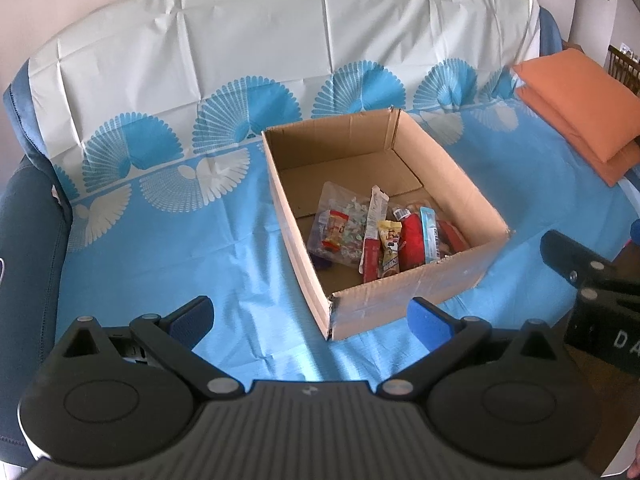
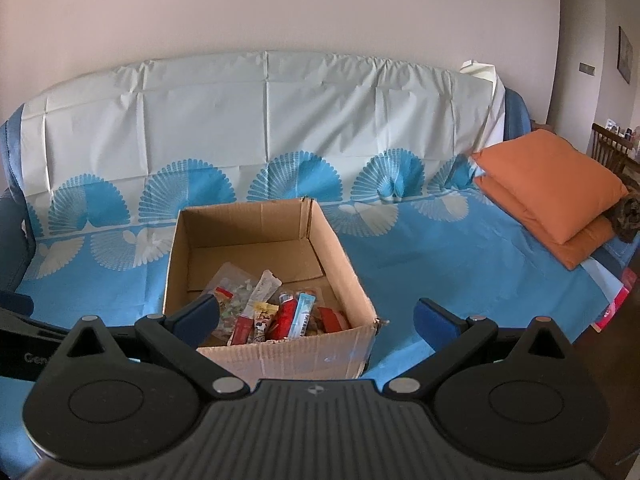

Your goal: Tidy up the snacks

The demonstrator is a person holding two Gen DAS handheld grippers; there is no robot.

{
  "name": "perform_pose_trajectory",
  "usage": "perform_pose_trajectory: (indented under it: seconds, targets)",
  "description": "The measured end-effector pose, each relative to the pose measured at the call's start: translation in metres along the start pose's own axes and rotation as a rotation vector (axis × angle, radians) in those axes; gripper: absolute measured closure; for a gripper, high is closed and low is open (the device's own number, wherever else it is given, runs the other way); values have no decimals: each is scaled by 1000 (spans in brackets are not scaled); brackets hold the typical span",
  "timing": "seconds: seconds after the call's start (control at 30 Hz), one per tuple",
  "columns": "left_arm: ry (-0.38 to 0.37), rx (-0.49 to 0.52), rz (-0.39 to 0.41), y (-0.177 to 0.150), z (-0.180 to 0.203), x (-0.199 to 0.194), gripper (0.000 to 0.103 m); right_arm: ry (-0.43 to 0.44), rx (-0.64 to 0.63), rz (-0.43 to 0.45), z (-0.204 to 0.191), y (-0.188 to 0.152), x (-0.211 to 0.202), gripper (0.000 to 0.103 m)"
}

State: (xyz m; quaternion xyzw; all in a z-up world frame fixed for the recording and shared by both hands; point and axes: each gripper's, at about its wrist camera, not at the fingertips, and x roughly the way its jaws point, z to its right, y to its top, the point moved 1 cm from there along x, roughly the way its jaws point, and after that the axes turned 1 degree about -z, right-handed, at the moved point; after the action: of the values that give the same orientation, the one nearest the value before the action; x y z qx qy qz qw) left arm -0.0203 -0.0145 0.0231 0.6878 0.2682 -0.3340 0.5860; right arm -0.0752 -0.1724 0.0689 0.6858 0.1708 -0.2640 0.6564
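A: Looking along the left gripper (image 1: 310, 320), I see both blue pads spread wide with nothing between them, above the blue patterned cover (image 1: 180, 248) of the sofa.

B: Same for the right gripper (image 2: 316, 322): its fingers stand wide apart and hold nothing.

A: Where are the snacks?

B: Inside the open cardboard box (image 2: 352, 276), which sits on the cover in front of both grippers. They lie bunched toward the near wall.

A: I count a clear bag of wrapped candies (image 1: 340, 220) at the left, a yellow packet (image 1: 390, 250), a red packet (image 1: 412, 242) and a light-blue bar (image 1: 431, 236), side by side.

B: The far half of the box floor is bare cardboard.

A: 2 orange cushions (image 1: 580, 108) are stacked at the sofa's right end, well apart from the box.
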Motion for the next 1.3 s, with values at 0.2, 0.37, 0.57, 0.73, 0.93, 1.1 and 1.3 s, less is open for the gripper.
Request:
perform_pose_trajectory:
  seconds: [0.2, 0.37, 0.57, 0.73, 0.93, 1.1, 1.3]
  targets:
    - [0, 3, -3, 1, 0, 2, 0, 1, 7, -8, 2, -2, 4, 0]
    - [5, 11, 2, 1, 3, 4, 0, 2, 11, -9, 2, -3, 4, 0]
    - [8, 14, 1, 1, 7, 5, 0, 0, 17, -11, 4, -4, 5, 0]
    - [8, 14, 2, 0, 6, 5, 0, 0, 17, -10, 5, -4, 5, 0]
    - [8, 14, 4, 0, 6, 4, 0, 3, 17, -10, 7, -3, 5, 0]
    - [8, 13, -1, 0, 6, 4, 0, 1, 19, -11, 7, -4, 5, 0]
    - [8, 13, -1, 1, 6, 4, 0, -1, 18, -9, 6, -3, 5, 0]
